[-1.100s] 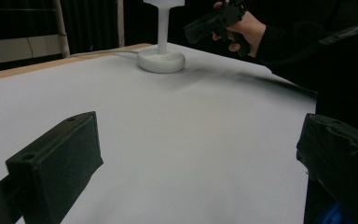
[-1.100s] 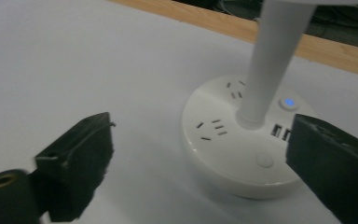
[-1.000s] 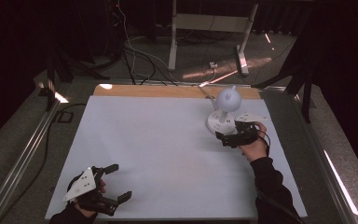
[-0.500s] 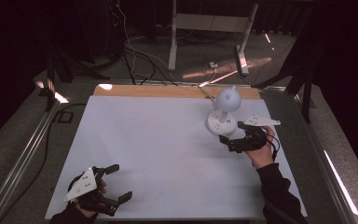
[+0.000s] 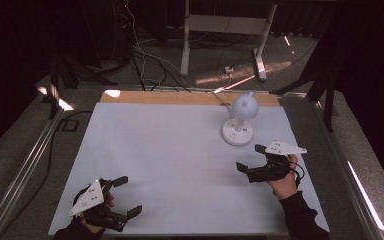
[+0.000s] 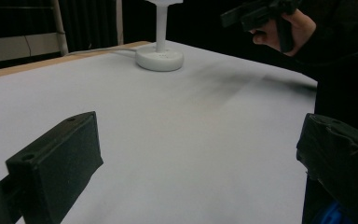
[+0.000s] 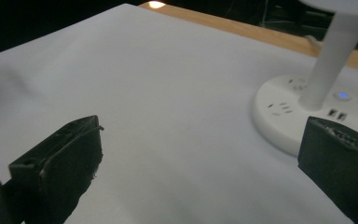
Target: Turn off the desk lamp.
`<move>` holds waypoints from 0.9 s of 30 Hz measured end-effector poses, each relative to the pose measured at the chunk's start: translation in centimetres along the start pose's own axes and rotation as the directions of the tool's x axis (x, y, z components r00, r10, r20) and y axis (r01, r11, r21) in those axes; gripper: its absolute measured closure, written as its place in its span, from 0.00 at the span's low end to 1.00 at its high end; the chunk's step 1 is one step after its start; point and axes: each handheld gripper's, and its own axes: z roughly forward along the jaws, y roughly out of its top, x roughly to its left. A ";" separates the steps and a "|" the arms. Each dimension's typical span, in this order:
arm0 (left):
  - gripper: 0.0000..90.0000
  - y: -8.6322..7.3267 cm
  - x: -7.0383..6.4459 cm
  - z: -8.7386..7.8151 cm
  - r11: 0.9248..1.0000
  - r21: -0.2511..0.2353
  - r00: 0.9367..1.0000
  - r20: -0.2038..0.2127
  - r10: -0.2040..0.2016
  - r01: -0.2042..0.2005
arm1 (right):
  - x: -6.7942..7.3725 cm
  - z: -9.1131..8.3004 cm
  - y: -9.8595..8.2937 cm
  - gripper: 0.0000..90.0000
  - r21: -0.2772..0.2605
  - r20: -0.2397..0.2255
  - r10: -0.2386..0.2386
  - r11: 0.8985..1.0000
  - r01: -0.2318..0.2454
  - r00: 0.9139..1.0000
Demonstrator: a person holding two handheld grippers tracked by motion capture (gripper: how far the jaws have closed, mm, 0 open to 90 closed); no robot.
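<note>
A white desk lamp [image 5: 240, 120] with a round base and a ball-shaped head stands at the back right of the white table [image 5: 170, 160]. Its base [image 7: 303, 112] carries sockets and a small blue light [image 7: 341, 95]. My right gripper [image 5: 250, 159] is open, held a little in front of the lamp and pointing left, with nothing between its jaws. The left gripper [image 5: 128, 196] is open too, low over the table's front left corner. In the left gripper view the lamp base [image 6: 160, 58] stands far off, and the right hand with its gripper [image 6: 261, 14] hovers beyond it.
A wooden strip [image 5: 180, 97] runs along the table's back edge, with the lamp's cable [image 5: 222, 100] crossing it. Metal rails [image 5: 25, 170] flank the table. Behind it are cables [image 5: 145, 55] on the floor and a white table frame [image 5: 220, 30].
My right gripper has drawn back from the lamp base toward the front of the table. The left gripper has barely moved.
</note>
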 end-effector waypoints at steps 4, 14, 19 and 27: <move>0.00 0.0 0.0 0.0 1.000 0.004 1.000 0.000 0.004 -0.004 | 0.4 -0.5 -1.3 0.00 0.007 -0.013 0.009 1.000 -0.009 1.000; 0.00 0.0 0.0 0.0 1.000 0.005 1.000 0.001 0.002 -0.002 | 1.0 -2.0 -4.7 0.00 0.007 0.004 -0.003 1.000 0.003 1.000; 0.00 0.0 0.0 0.0 1.000 0.002 1.000 0.002 0.000 0.000 | 0.9 -2.8 -6.0 0.00 -0.011 0.023 0.001 1.000 0.000 1.000; 0.00 -0.1 0.0 0.0 1.000 0.005 1.000 0.002 0.004 -0.004 | 0.8 -3.5 -7.7 0.00 -0.004 0.041 0.013 1.000 -0.013 0.999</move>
